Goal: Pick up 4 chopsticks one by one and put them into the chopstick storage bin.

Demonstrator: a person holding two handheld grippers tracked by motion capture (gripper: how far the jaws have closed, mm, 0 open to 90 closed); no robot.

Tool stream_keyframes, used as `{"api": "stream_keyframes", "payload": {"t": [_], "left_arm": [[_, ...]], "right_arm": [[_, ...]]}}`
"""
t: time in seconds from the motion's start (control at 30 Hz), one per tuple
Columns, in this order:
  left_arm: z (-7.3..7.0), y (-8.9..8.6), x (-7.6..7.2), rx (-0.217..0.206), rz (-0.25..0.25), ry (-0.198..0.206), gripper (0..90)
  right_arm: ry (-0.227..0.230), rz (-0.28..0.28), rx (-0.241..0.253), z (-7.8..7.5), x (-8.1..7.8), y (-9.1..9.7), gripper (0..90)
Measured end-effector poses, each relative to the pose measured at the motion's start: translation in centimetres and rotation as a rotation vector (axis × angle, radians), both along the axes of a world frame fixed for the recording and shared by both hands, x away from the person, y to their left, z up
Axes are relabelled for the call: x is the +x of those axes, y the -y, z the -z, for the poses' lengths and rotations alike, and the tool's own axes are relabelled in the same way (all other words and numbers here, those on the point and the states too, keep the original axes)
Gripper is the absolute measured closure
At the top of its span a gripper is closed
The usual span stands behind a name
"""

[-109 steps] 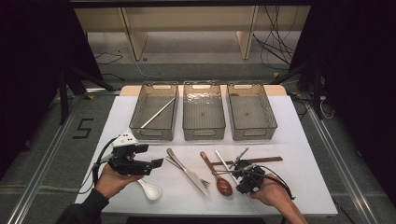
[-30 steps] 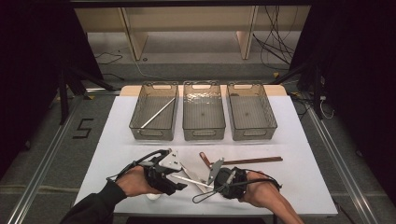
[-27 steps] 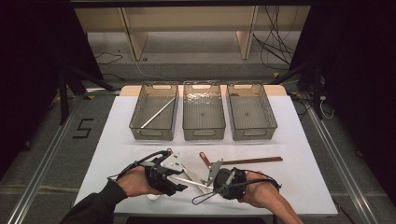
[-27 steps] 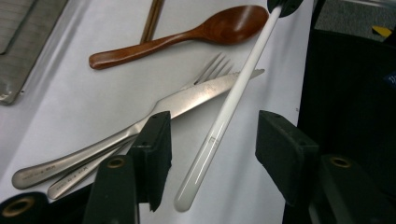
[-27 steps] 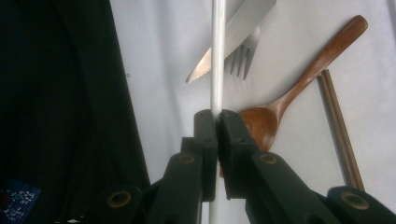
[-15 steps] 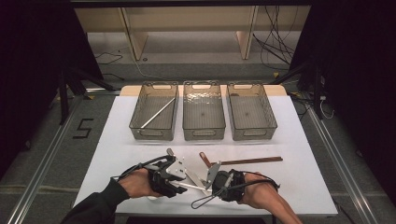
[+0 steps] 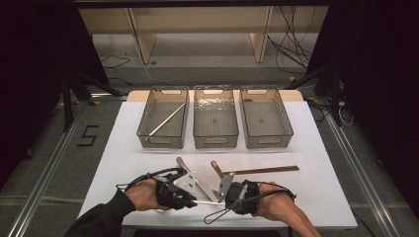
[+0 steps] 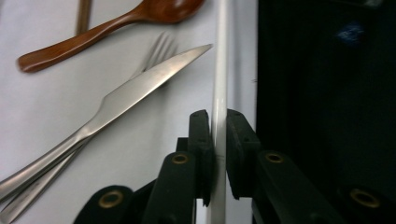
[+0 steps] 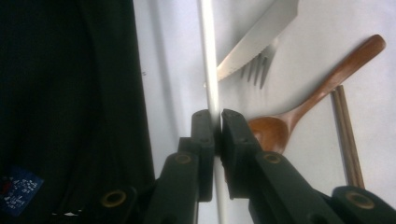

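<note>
White rod (image 8: 218, 70) clamped between closed jaws of both left gripper (image 8: 219, 140) and right gripper (image 9: 215, 135).

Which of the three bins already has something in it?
The left bin: a single silver chopstick lies slantwise inside it. The middle bin and right bin hold nothing.

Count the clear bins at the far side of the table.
3: a left bin holding one silver stick, a middle bin and a right bin, side by side in a row. None appears hidden.
</note>
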State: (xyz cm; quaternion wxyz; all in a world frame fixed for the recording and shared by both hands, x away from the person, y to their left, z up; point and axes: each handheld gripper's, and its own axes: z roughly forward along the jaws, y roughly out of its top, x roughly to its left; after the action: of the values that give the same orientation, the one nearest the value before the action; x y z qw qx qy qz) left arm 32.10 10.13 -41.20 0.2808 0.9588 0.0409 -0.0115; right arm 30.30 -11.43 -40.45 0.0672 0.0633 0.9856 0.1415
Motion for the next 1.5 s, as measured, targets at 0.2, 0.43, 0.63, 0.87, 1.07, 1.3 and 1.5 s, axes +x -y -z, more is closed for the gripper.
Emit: {"api": "stream_keyframes", "payload": {"t": [0.2, 0.43, 0.63, 0.87, 1.07, 1.3, 1.5], "left_arm": [[0.2, -0.4, 0.4, 0.003, -0.052, 0.024, 83.4], [0.3, -1.6, 1.3, -0.030, -0.145, 0.030, 83.4], [0.1, -2.3, 1.9, -0.055, -0.223, 0.042, 83.4], [-1.0, -3.5, 2.7, -0.111, -0.367, 0.057, 83.4], [-1.5, -4.8, 3.7, -0.155, -0.494, 0.047, 83.4], [-2.0, -6.2, 4.8, -0.196, -0.592, 0.042, 83.4], [-2.3, -7.5, 6.1, -0.225, -0.665, 0.066, 83.5]], "right_arm": [[0.025, 0.090, 0.057, -0.7, 0.7, 0.9, 70.6], [0.072, 0.229, 0.167, -1.6, 1.6, 2.6, 49.8], [0.116, 0.307, 0.263, -1.7, 2.0, 3.7, 43.4], [0.139, 0.398, 0.341, -1.6, 1.8, 5.3, 36.3], [0.107, 0.479, 0.419, -1.2, 2.1, 6.8, 33.9], [0.083, 0.578, 0.515, -0.6, 2.2, 8.4, 31.7], [0.079, 0.584, 0.525, -0.5, 2.0, 9.0, 31.6]]}}
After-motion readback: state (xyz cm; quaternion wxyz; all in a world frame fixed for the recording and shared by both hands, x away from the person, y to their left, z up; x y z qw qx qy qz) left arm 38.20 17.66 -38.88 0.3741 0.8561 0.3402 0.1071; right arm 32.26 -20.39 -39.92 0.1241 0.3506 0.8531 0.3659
